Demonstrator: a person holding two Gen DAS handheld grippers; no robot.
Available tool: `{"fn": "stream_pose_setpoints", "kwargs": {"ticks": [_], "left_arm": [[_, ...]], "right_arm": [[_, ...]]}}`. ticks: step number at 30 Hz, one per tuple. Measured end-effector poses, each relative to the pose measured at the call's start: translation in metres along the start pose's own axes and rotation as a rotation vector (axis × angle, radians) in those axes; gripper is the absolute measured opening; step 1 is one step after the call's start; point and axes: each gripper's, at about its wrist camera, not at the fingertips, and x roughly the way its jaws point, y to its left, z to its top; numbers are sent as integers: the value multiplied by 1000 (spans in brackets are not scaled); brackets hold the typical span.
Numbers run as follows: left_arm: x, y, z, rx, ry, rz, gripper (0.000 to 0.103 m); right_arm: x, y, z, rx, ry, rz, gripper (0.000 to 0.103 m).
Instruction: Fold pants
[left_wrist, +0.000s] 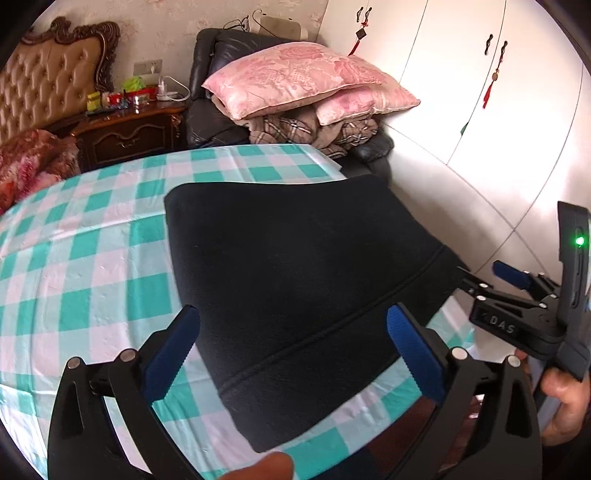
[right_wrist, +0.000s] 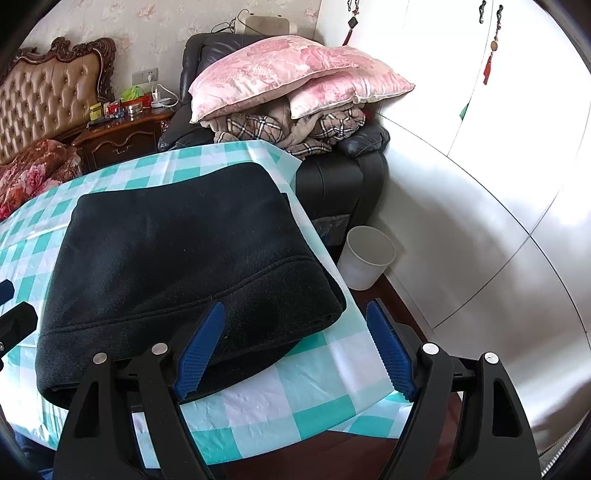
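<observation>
The black pants (left_wrist: 295, 280) lie folded into a thick flat stack on the green-and-white checked table cover (left_wrist: 92, 258). They also show in the right wrist view (right_wrist: 177, 266). My left gripper (left_wrist: 291, 325) is open and empty, its jaws spread just above the stack's near edge. My right gripper (right_wrist: 295, 325) is open and empty at the stack's right near corner, its left finger (right_wrist: 201, 347) over the fabric edge. The right gripper also shows in the left wrist view (left_wrist: 476, 277) at the right, beside the pants.
A dark armchair (right_wrist: 332, 177) piled with pink pillows (right_wrist: 280, 74) and plaid bedding stands behind the table. A white bin (right_wrist: 365, 258) sits on the floor by white wardrobe doors (right_wrist: 517, 147). A nightstand (left_wrist: 129, 129) and a bed headboard (left_wrist: 48, 81) are at the far left.
</observation>
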Motion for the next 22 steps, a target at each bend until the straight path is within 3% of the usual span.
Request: {"fn": "stream_pose_setpoints", "kwargs": {"ticks": [10,22], "left_arm": [[-8,-9,-1,16,-29,-8,101],[-4,-15,-2,34,-3,-24,101]], "right_arm": [[-3,-4,0,7,-5,-3,76],[-2,-7,-3,17,0,-10,76]]}}
